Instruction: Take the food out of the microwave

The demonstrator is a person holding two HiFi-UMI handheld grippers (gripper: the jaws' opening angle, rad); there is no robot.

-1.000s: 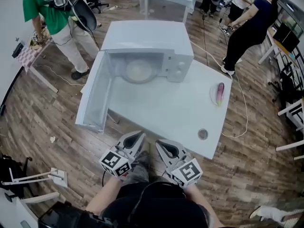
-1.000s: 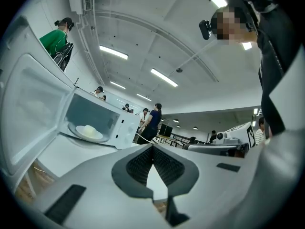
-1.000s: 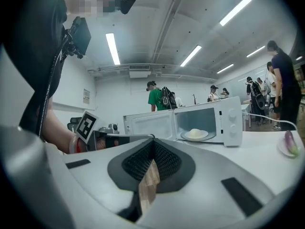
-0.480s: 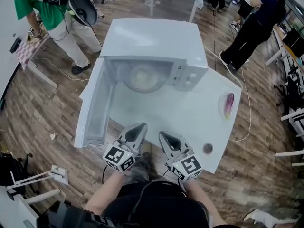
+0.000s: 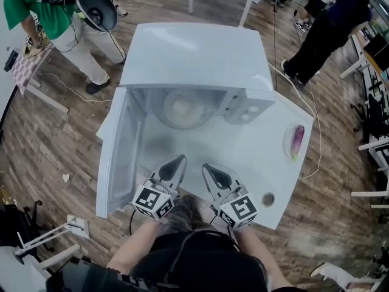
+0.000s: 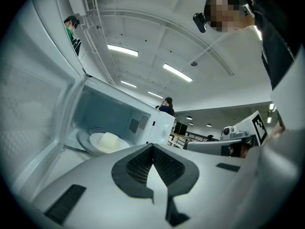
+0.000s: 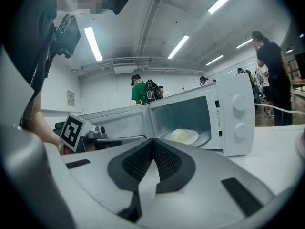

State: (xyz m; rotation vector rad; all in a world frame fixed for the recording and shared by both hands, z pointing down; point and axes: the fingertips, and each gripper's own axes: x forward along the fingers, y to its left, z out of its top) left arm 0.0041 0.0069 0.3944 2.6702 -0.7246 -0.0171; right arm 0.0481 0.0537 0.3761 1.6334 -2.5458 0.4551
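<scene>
A white microwave stands on a white table with its door swung wide to the left. Inside, a pale lump of food rests on a white plate on the turntable; the right gripper view shows the food too. My left gripper and right gripper hover side by side over the table's near edge, pointing at the cavity. Both are shut with nothing between the jaws, well short of the food.
A purple eggplant on a small plate lies near the table's right edge, and a small round cup sits at the near right corner. Several people stand on the wooden floor behind the table. A white cable trails off the table's right side.
Both grippers have advanced over the table's near edge toward the open microwave, still shut. The microwave now looms larger and closer in the head view.
</scene>
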